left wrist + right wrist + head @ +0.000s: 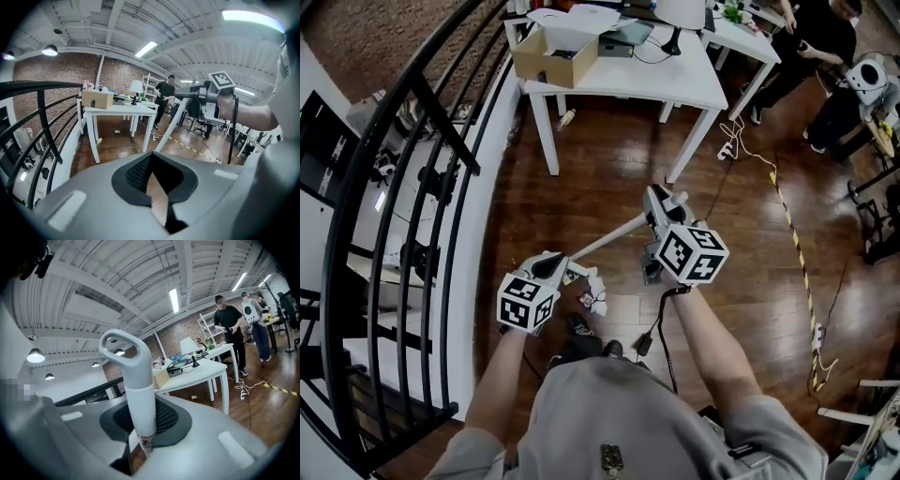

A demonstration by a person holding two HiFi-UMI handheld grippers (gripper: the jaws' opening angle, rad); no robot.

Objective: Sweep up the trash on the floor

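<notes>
My right gripper (pixel 661 214) is shut on the white handle of a broom (pixel 614 234), just below its looped top end (pixel 119 345). The shaft slants down and left toward my left gripper (pixel 551 267), and its lower end is hidden there. In the left gripper view the shaft (pixel 171 122) rises to the right gripper (pixel 206 91). The left gripper's (pixel 154 187) jaws stand nearly together with only floor showing through the slit. White crumpled trash (pixel 594 292) lies on the wooden floor just right of the left gripper.
A white table (pixel 628 80) with a cardboard box (pixel 553 52) stands ahead. A black curved railing (pixel 422 187) runs along the left. Cables, a power strip (pixel 727 150) and striped tape (pixel 797 244) lie to the right. A person (pixel 811 37) stands at the far right.
</notes>
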